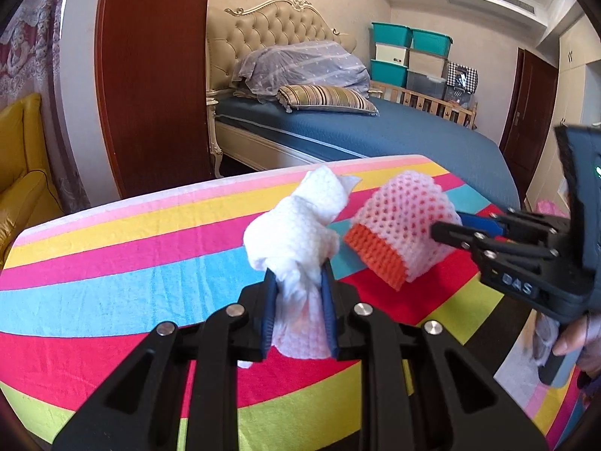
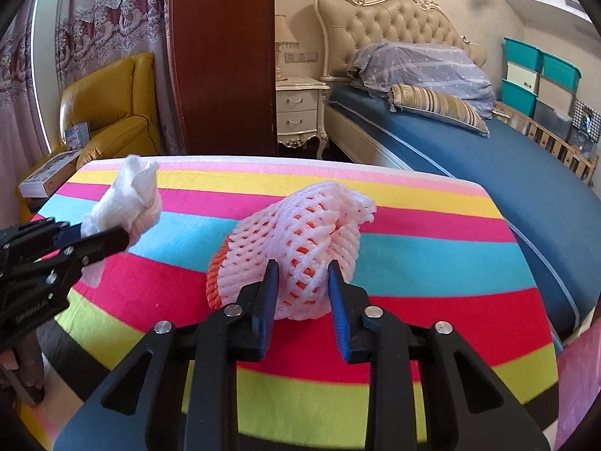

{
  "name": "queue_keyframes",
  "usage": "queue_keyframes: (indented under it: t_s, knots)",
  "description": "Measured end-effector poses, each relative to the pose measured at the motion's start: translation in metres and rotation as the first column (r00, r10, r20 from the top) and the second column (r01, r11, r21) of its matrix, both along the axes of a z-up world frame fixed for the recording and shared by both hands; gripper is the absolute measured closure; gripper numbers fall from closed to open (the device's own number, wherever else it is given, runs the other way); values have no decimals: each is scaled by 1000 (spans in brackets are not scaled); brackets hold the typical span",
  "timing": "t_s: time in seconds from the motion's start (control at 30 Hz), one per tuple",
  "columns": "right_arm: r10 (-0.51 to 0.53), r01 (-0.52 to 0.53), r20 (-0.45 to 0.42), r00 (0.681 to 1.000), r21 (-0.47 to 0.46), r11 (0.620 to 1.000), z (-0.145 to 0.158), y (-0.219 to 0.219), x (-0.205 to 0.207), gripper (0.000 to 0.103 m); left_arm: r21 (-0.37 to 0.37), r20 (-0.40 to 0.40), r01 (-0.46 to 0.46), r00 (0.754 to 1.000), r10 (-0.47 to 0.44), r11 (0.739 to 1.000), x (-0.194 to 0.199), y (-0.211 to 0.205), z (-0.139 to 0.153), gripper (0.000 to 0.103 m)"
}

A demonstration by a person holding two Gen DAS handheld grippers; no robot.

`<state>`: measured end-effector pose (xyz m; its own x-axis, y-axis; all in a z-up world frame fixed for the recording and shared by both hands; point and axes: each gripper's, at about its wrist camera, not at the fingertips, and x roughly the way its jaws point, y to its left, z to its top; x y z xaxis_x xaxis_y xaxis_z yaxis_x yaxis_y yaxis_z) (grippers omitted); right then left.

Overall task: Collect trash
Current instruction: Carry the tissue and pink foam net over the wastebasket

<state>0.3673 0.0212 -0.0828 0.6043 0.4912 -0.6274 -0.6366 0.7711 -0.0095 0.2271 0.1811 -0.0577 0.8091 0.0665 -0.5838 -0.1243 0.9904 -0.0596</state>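
Observation:
My left gripper (image 1: 298,274) is shut on a crumpled white tissue (image 1: 296,225) and holds it above the striped table; the gripper and the tissue (image 2: 127,199) also show at the left of the right wrist view. My right gripper (image 2: 304,270) is shut on a pink and orange foam fruit net (image 2: 300,240), held just over the table. In the left wrist view the net (image 1: 398,225) hangs at the right gripper's fingertips (image 1: 447,229), right of the tissue.
The table wears a bright striped cloth (image 1: 131,263). Behind it stand a bed (image 1: 375,127) with a blue cover, a dark wooden panel (image 1: 150,75), a yellow armchair (image 2: 109,112), a white nightstand (image 2: 300,109) and stacked storage boxes (image 1: 409,56).

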Motion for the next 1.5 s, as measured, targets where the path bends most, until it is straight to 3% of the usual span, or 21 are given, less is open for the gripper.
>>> queue_keyframes:
  t_s: [0.47,1.07,1.5]
  knots:
    - [-74,72,22,997,84,994,16,-84,-74,78,125,46,41,998,-47,991,-31,-51,19,82]
    - [-69,61,174,982,51,997,35,-166,-200,78,133,137,49,988,-67,990,-112,-115,33,82]
    - [-95,86,234,968,48,995,54,-221,-237,78,133,147,92,983,-111,987,-131,-140,34,81]
